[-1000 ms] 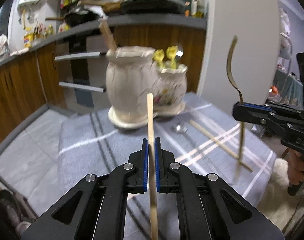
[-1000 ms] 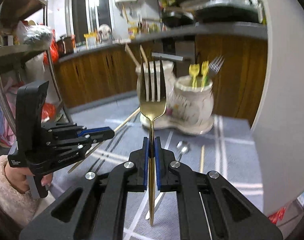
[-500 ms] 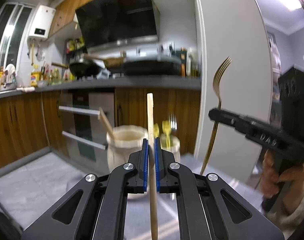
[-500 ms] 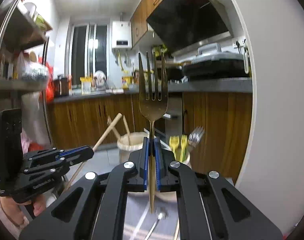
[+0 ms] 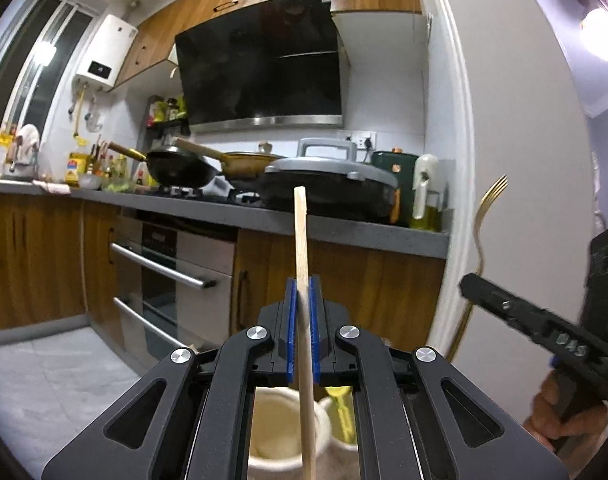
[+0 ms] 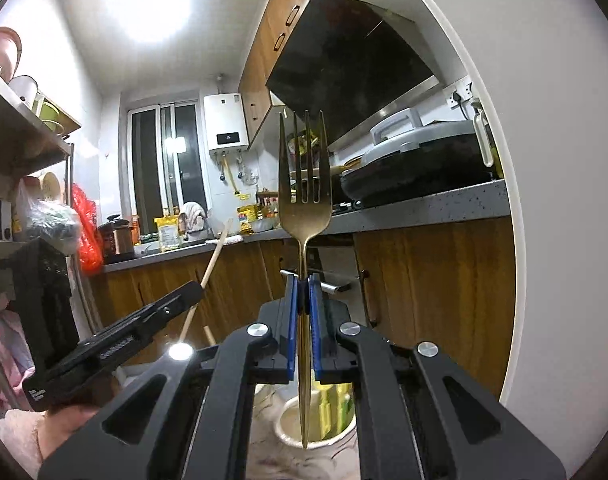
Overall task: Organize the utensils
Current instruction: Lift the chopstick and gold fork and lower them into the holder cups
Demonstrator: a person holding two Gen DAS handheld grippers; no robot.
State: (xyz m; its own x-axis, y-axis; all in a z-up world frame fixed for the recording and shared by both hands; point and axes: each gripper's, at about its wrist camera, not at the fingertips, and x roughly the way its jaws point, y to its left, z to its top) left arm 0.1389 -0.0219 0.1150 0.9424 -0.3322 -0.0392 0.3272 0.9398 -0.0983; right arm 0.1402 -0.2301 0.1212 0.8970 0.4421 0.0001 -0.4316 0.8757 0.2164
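Chopstick of pale wood (image 5: pixel 304 248) clenched in left tool (image 5: pixel 302 320), gold metal fork (image 6: pixel 304 200) in right tool (image 6: pixel 302 320), both above cream ceramic jars (image 5: pixel 279 428), not yet dropped in.

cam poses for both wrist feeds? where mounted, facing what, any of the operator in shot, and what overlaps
Left wrist: sits behind the left tool, facing level at the stove counter; tool clamps a wooden chopstick; the right tool and a hand show at right.
Right wrist: behind the right tool, facing level at the counter; clamps a gold fork; the left tool and a sleeve show at left.
Shared: range hood, grey-lidded pan, cream jar below, each other's utensil.
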